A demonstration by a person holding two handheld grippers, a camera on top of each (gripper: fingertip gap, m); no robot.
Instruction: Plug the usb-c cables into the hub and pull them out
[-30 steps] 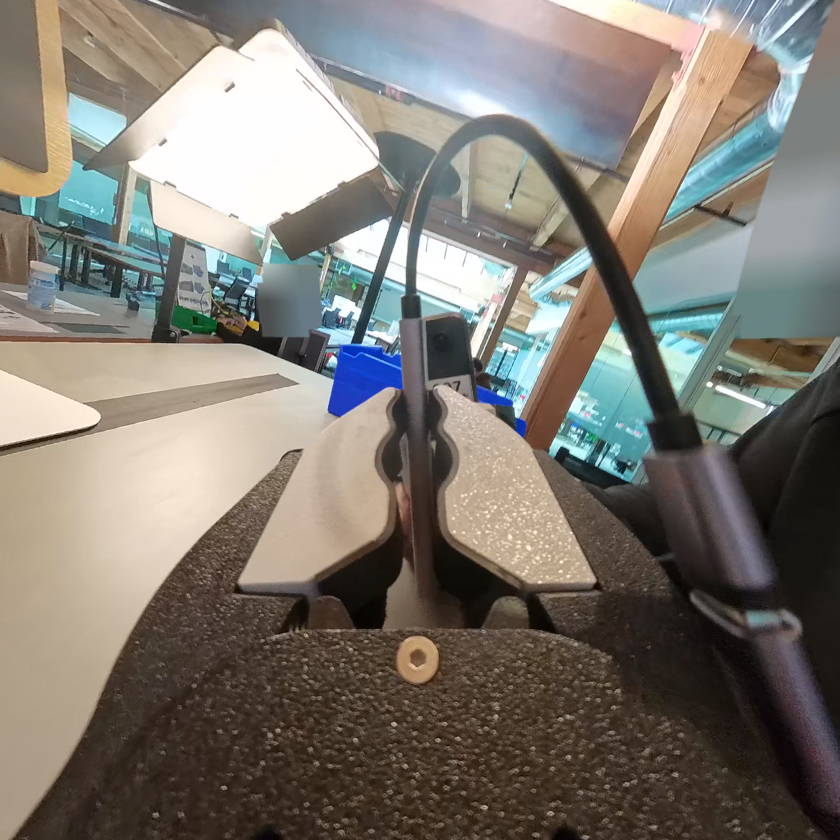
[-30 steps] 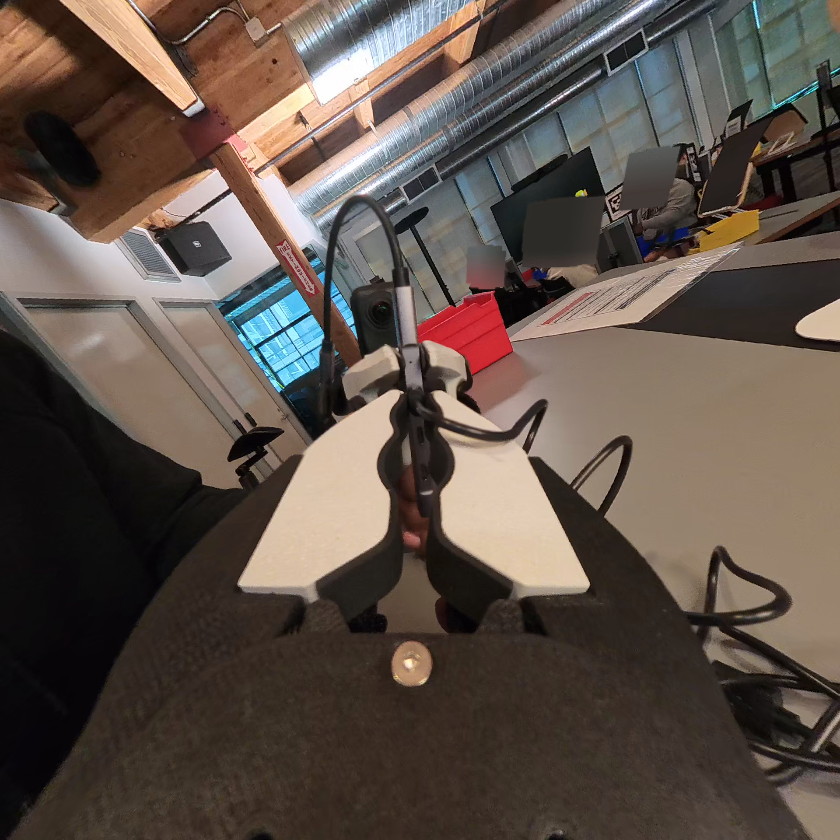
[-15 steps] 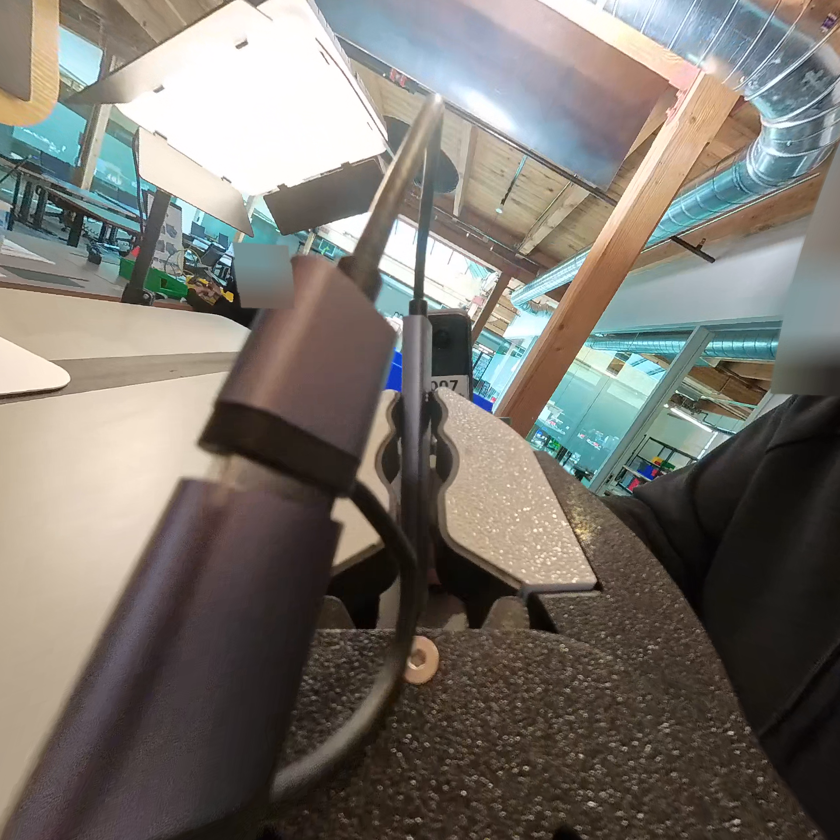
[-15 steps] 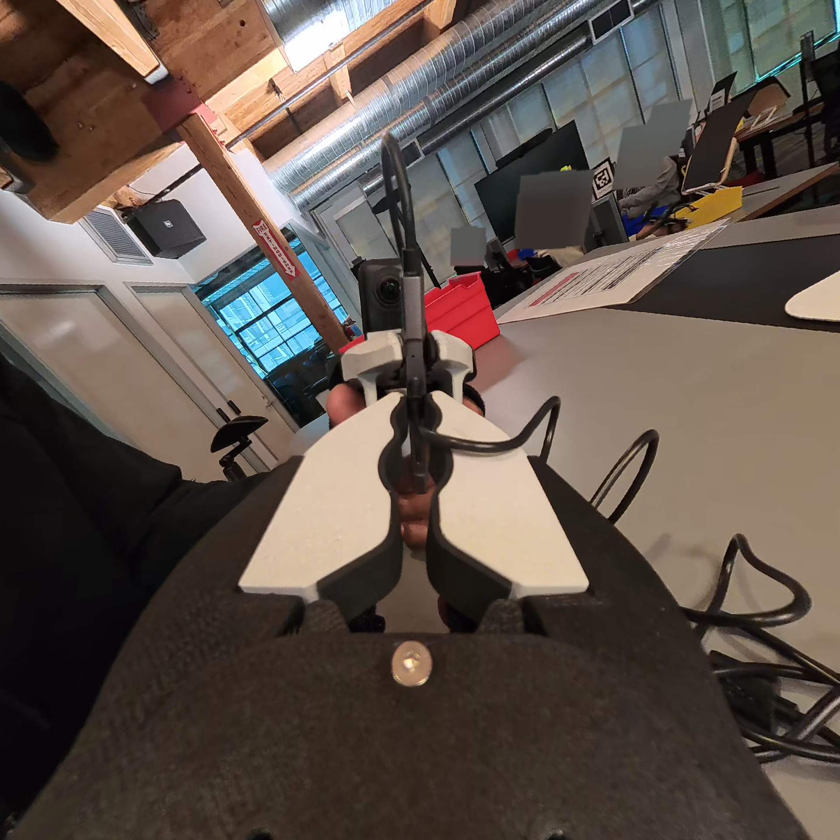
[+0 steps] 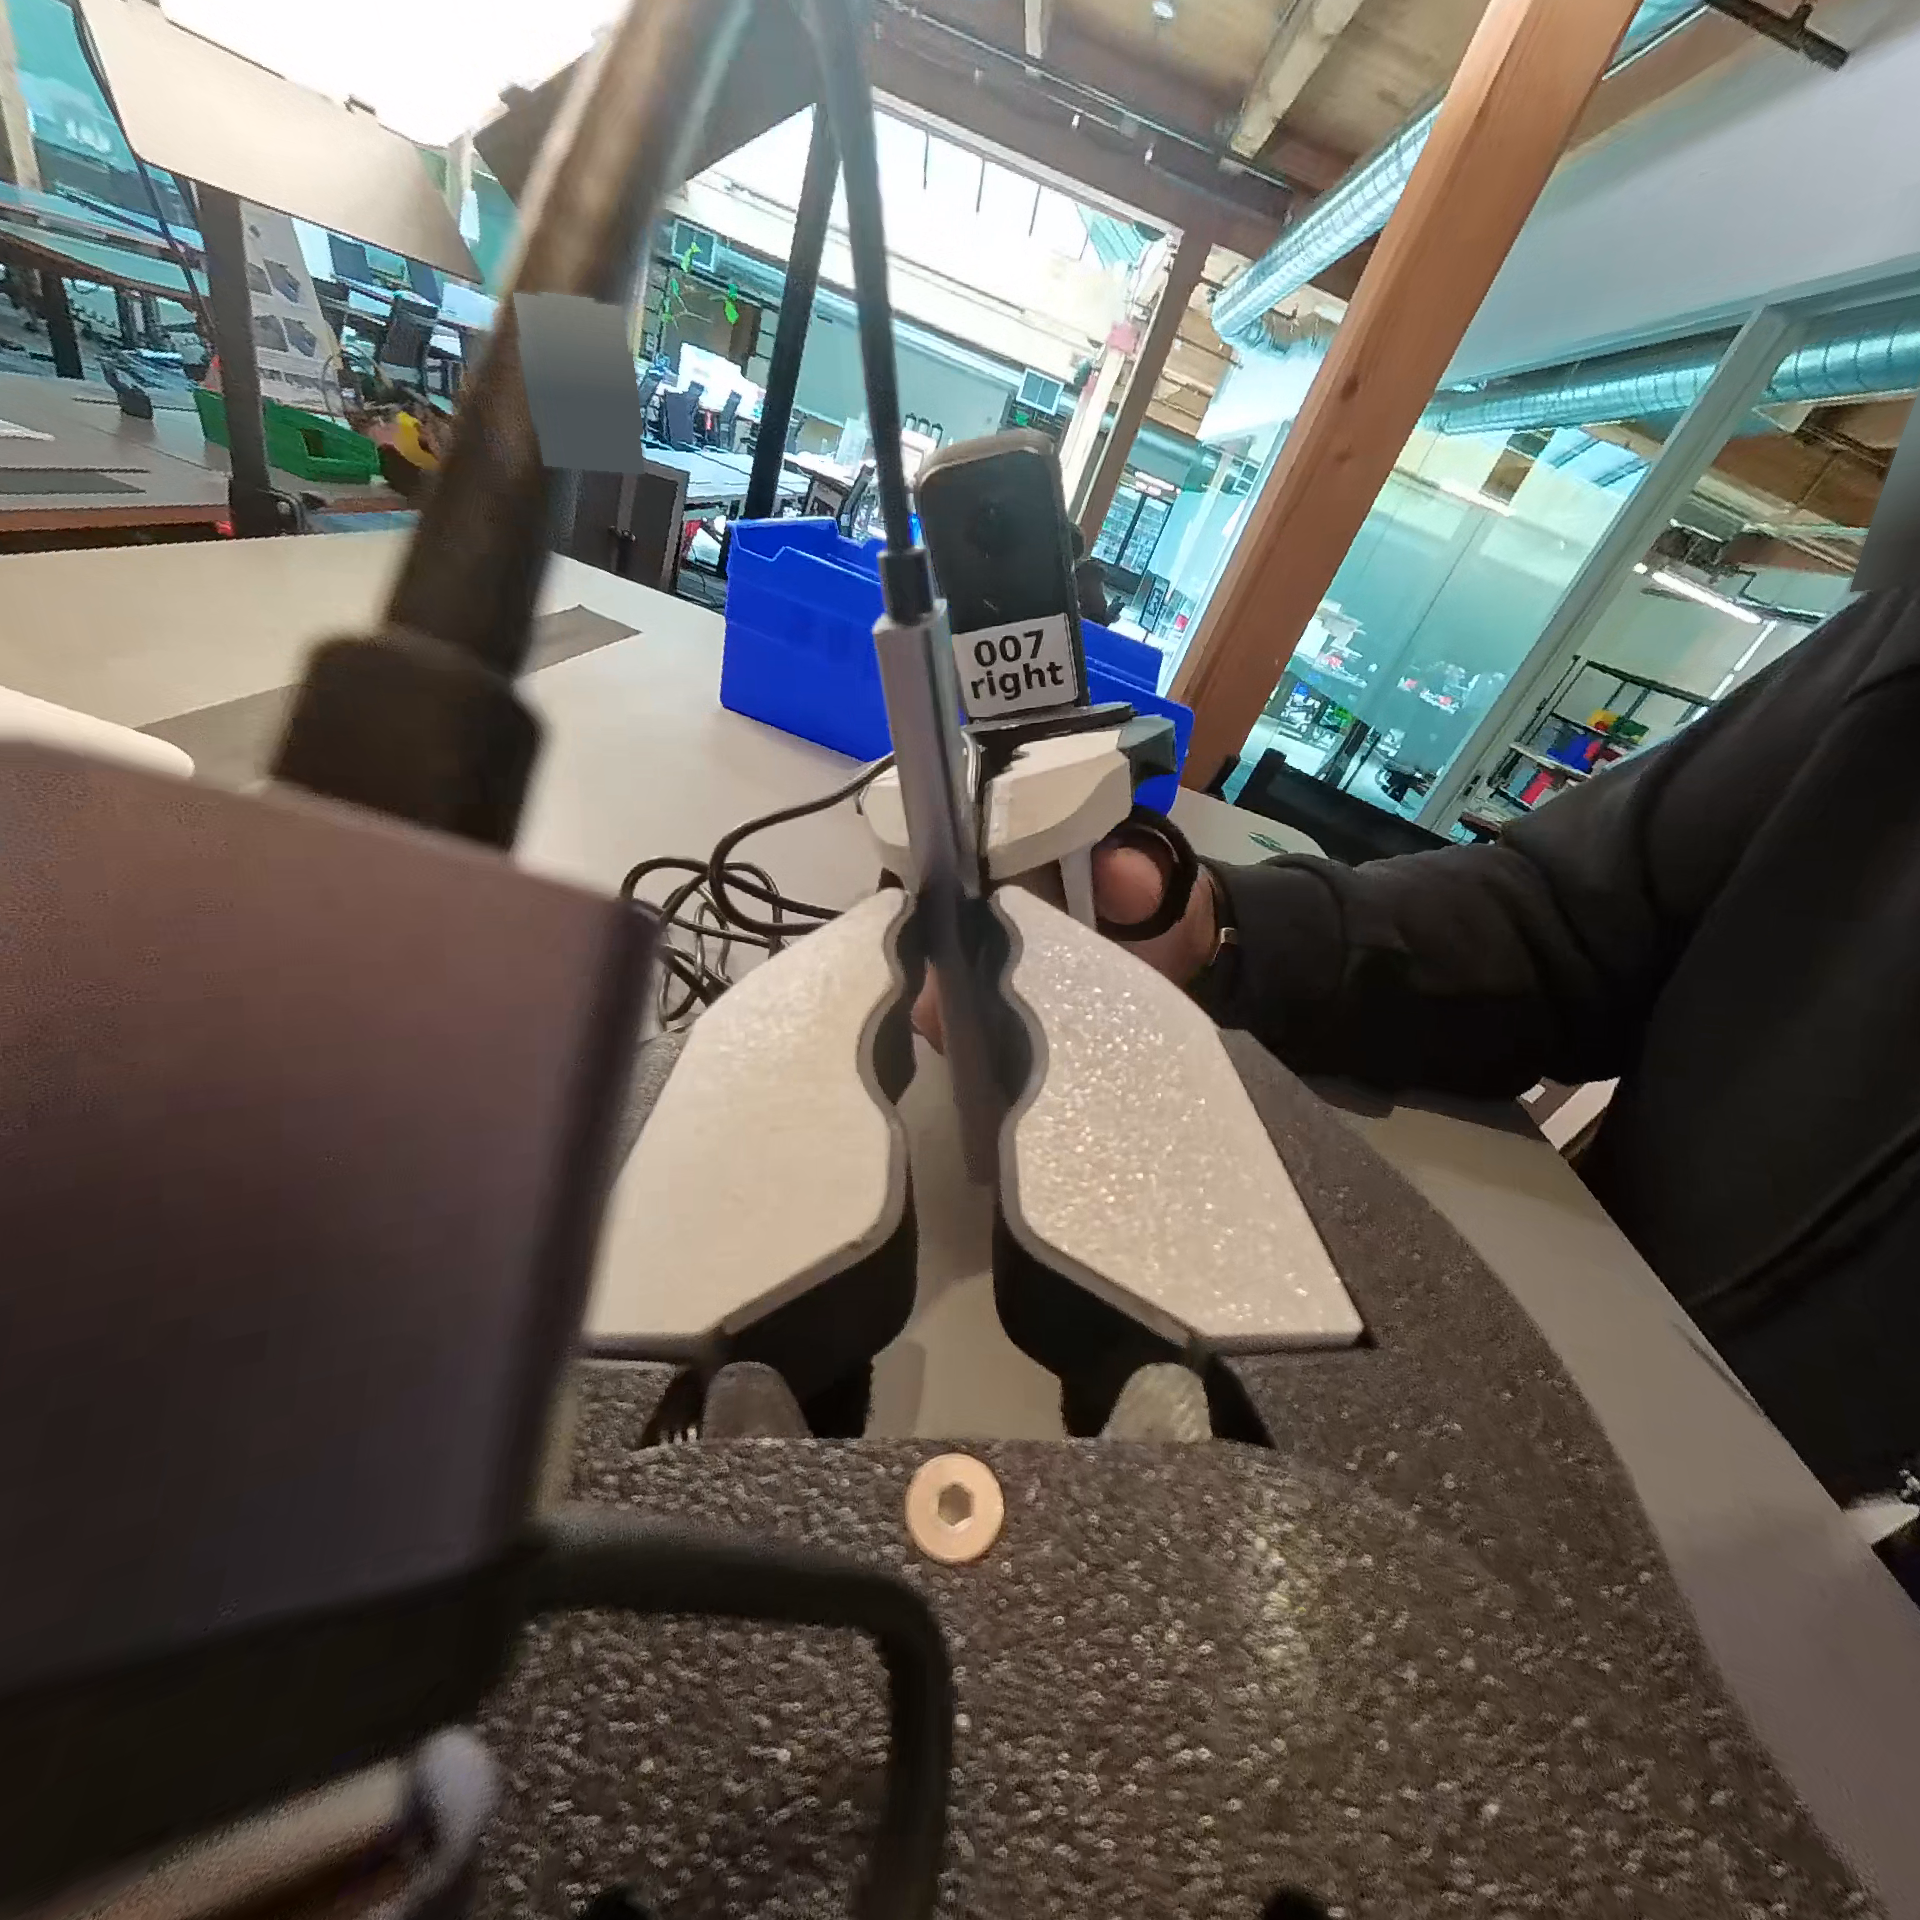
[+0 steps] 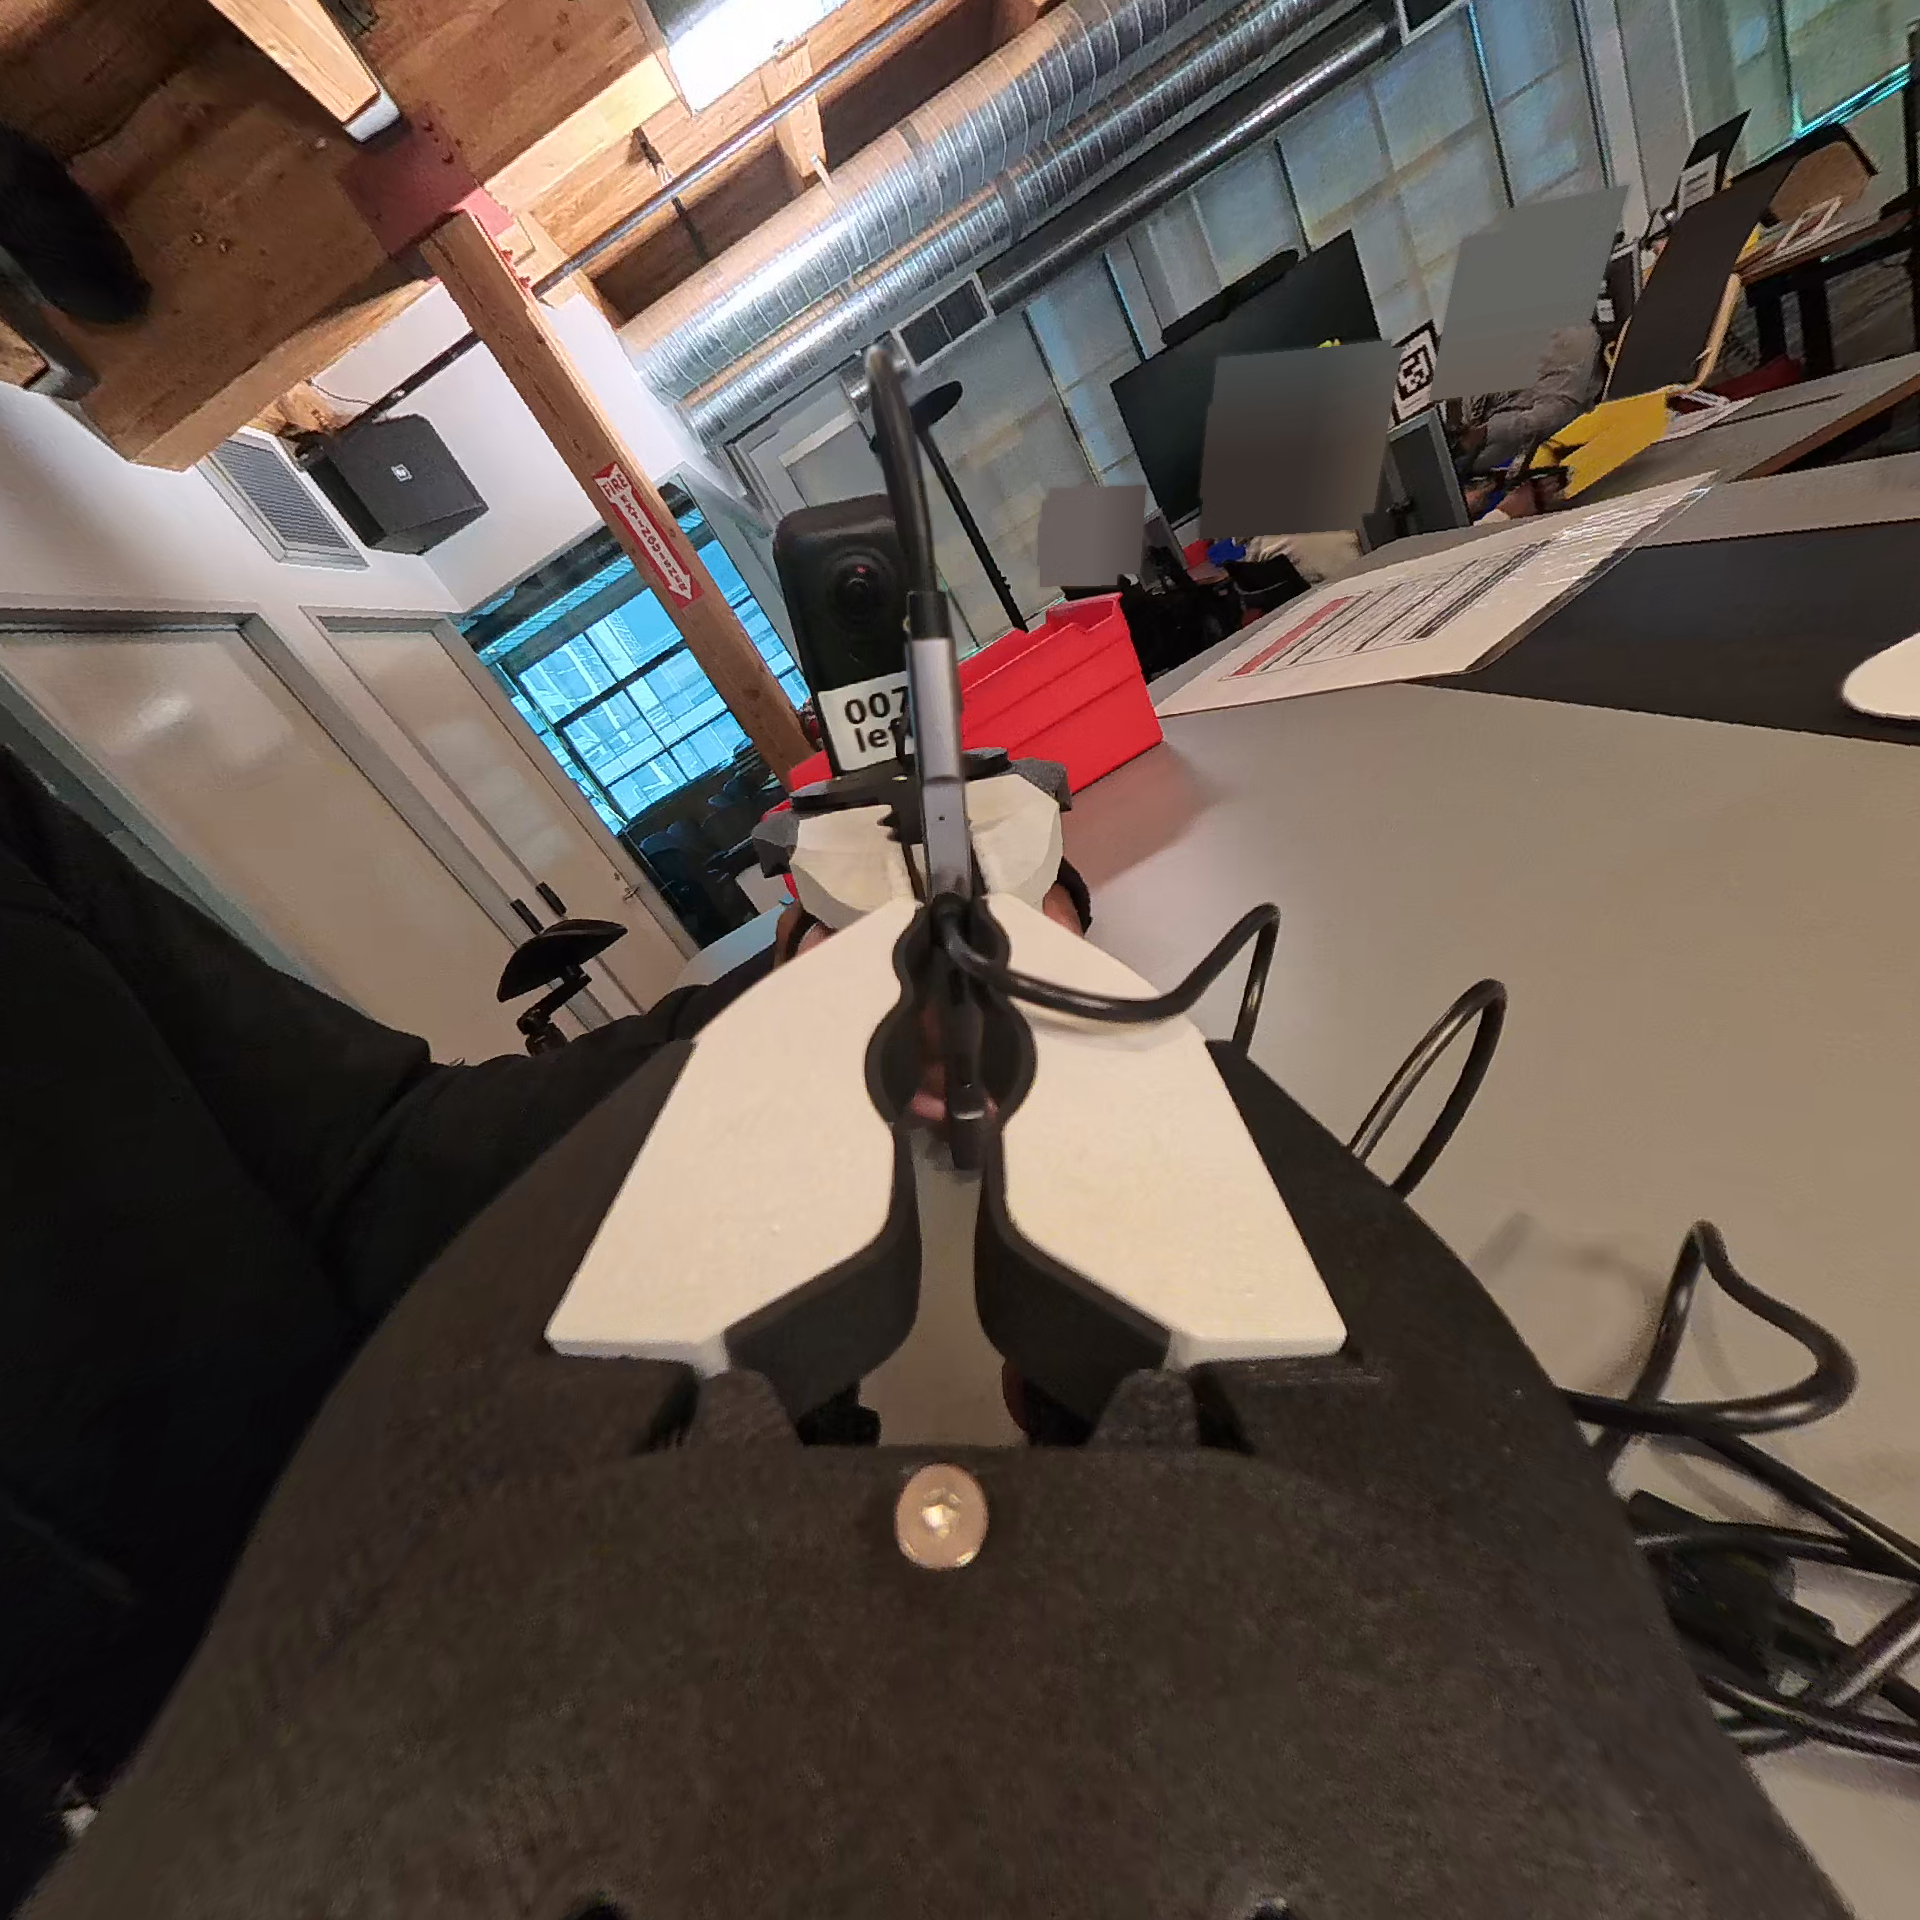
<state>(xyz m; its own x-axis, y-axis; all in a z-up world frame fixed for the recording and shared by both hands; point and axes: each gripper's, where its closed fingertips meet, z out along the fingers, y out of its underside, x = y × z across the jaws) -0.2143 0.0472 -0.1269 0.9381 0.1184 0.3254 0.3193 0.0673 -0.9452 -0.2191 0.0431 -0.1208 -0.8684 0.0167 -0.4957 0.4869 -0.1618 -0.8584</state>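
My left gripper (image 5: 956, 914) is shut on the hub (image 5: 925, 727), a thin grey slab seen edge-on that sticks up past the fingertips. The hub's own black lead arcs overhead, and its grey plug (image 5: 260, 1143) hangs blurred close to the lens at left. My right gripper (image 6: 951, 920) is shut on a black usb-c cable (image 6: 1122, 1003), whose plug lies between the jaws. The two grippers meet tip to tip: the right gripper shows in the left wrist view (image 5: 982, 821), and the left gripper (image 6: 925, 862) and hub (image 6: 935, 717) in the right wrist view. Whether the plug sits in the hub is hidden.
A tangle of black cables (image 6: 1766, 1558) lies on the grey table (image 6: 1558, 935) at the right; it also shows in the left wrist view (image 5: 707, 904). A blue bin (image 5: 800, 655) and a red bin (image 6: 1060, 686) stand behind. A person's dark sleeve (image 5: 1558, 914) reaches in from the right. Less than 4 cm separates the two grippers' tips.
The left gripper has tilted down, bringing the table and right gripper into its view. The hub's hanging plug swung from the right side to the left, close to the lens. Both grippers stay shut.
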